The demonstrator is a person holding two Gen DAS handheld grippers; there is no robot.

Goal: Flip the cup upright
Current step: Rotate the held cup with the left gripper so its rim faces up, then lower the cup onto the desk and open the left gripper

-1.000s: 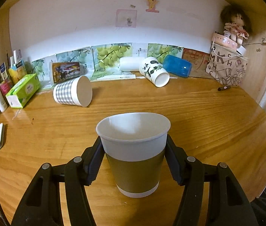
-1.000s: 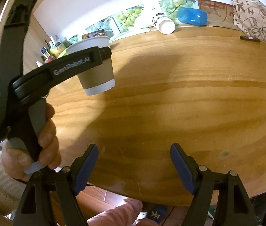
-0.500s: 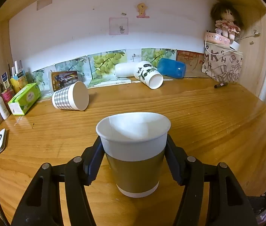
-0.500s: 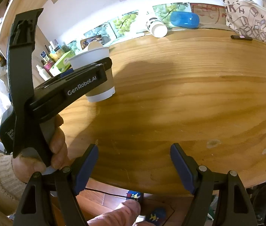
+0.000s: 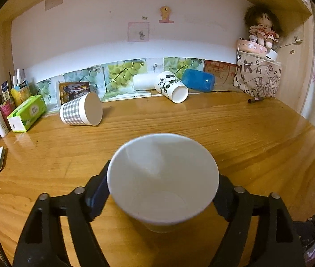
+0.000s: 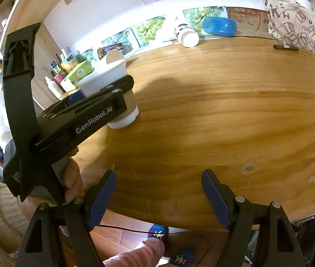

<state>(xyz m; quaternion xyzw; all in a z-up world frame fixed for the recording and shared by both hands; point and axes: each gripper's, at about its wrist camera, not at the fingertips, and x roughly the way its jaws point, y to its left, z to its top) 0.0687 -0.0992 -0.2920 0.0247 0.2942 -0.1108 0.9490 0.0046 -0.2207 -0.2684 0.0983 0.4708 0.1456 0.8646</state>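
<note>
A: Where is the cup [image 5: 163, 181] now?

B: Low in the middle of the left view, mouth up, between the two fingers of the left tongs [image 5: 162, 191], which are closed on its sides. In the right view its base seems to touch the counter [image 6: 224, 102], but I cannot tell for sure.

A: And the right tongs [image 6: 158, 197]?

B: Wide open, nothing between them, at the bottom of the right view over the counter edge.

A: Other cups?

B: A checked cup [image 5: 80, 109] at left and a panda cup [image 5: 170, 86] at upper middle, both on their sides.
</note>
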